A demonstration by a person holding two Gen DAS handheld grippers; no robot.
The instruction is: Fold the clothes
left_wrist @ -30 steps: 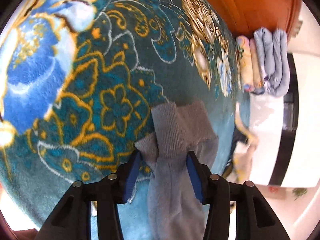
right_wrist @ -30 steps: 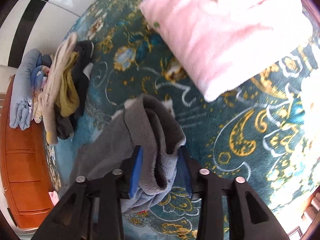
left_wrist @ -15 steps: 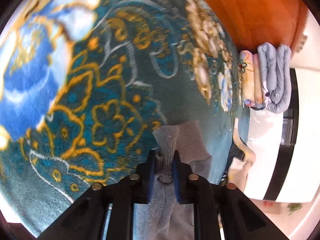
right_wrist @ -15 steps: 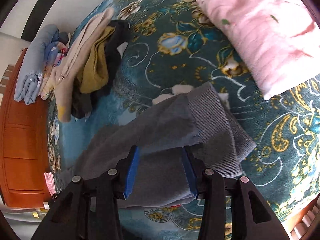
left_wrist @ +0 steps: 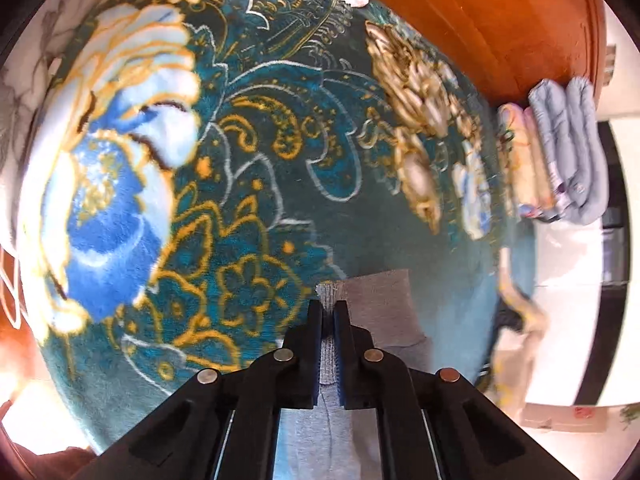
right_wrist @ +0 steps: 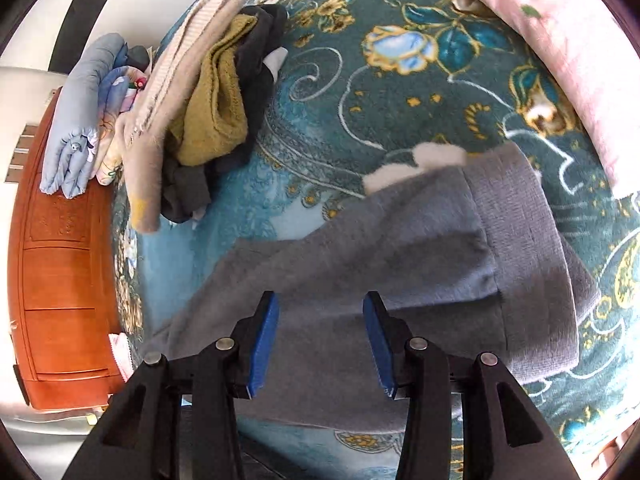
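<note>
Left gripper (left_wrist: 328,316) pinches a ribbed edge of the grey garment (right_wrist: 400,280), which lies spread on the teal patterned blanket (right_wrist: 360,100). Right gripper (right_wrist: 320,340) hovers over the same cloth, blue pads wide apart, holding nothing. Beyond it sits a heap of unfolded clothes (right_wrist: 208,112), then folded bedding (left_wrist: 560,152) against the wooden cabinet (left_wrist: 500,20). One pink pillow (right_wrist: 560,40) lies nearby.

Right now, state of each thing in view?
left tool: shut on the grey garment's ribbed edge.
right tool: open, above the cloth, holding nothing.
grey garment: lying partly folded on the blanket.
clothes pile: unfolded, heaped.
folded bedding: stacked by the wooden headboard.
pink pillow: lying on the blanket.
</note>
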